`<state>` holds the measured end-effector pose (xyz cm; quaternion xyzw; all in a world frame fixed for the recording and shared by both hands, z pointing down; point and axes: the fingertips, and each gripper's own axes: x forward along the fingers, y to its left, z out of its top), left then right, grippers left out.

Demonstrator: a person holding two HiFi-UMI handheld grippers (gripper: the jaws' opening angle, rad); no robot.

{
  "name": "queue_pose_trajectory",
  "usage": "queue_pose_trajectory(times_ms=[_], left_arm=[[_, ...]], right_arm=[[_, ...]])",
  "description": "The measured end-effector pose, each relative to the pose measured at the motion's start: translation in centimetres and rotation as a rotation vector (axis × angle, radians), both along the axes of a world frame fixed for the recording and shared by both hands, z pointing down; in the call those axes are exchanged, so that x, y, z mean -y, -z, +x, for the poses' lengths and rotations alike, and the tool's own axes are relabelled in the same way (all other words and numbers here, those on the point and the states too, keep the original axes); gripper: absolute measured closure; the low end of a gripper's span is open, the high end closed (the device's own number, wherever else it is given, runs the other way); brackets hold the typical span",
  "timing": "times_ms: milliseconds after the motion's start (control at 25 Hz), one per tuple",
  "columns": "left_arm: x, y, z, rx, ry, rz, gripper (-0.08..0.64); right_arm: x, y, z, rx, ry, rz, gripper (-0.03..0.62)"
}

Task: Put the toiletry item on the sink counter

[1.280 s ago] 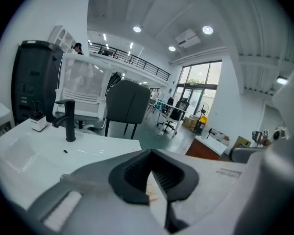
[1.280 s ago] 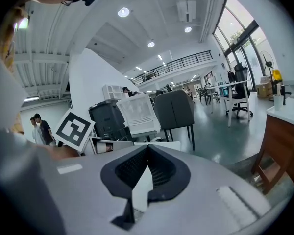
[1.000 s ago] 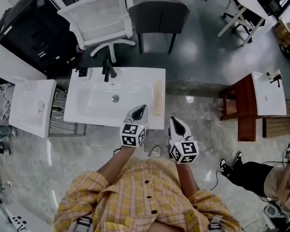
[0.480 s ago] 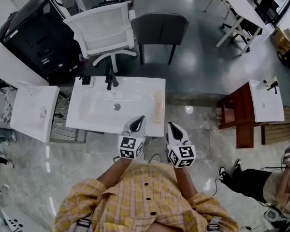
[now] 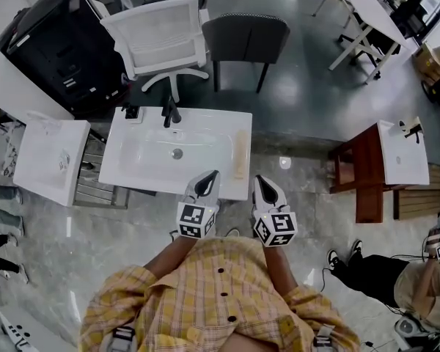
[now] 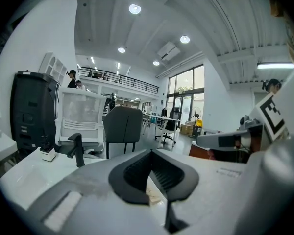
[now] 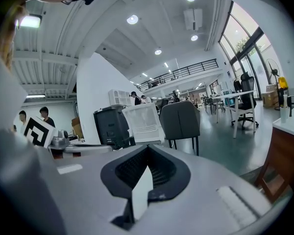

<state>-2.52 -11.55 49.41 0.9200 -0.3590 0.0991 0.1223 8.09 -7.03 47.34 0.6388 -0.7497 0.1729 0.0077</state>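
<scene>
A long beige toiletry item (image 5: 240, 152) lies lengthwise on the right strip of the white sink counter (image 5: 132, 174). Nothing touches it. My left gripper (image 5: 208, 177) hovers at the counter's front edge, just left of and nearer than the item. Its jaws are shut and hold nothing. My right gripper (image 5: 262, 183) floats beside it, off the counter's front right corner, also shut with nothing in it. In the left gripper view the closed left gripper (image 6: 151, 155) points over the counter toward the black faucet (image 6: 78, 149). The right gripper (image 7: 147, 150) points past the counter.
A black faucet (image 5: 169, 111) and a small box (image 5: 132, 113) sit at the counter's back. Behind are a white mesh chair (image 5: 161, 35), a dark chair (image 5: 246, 39) and a black cabinet (image 5: 51, 42). Another sink (image 5: 51, 160) stands left, a wooden stand (image 5: 367, 167) right.
Both grippers have drawn back slightly toward my body and stayed shut. The head view has shifted a little. The beige item has not moved.
</scene>
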Motion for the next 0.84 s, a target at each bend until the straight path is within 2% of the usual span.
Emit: queue_pose_trajectory(times_ms=[840], left_arm=[[0.4,0.7,-0.4,-0.018,0.025,0.035,0.560]], right_arm=[[1.1,0.2,-0.4,-0.004,0.022,0.020,0.594]])
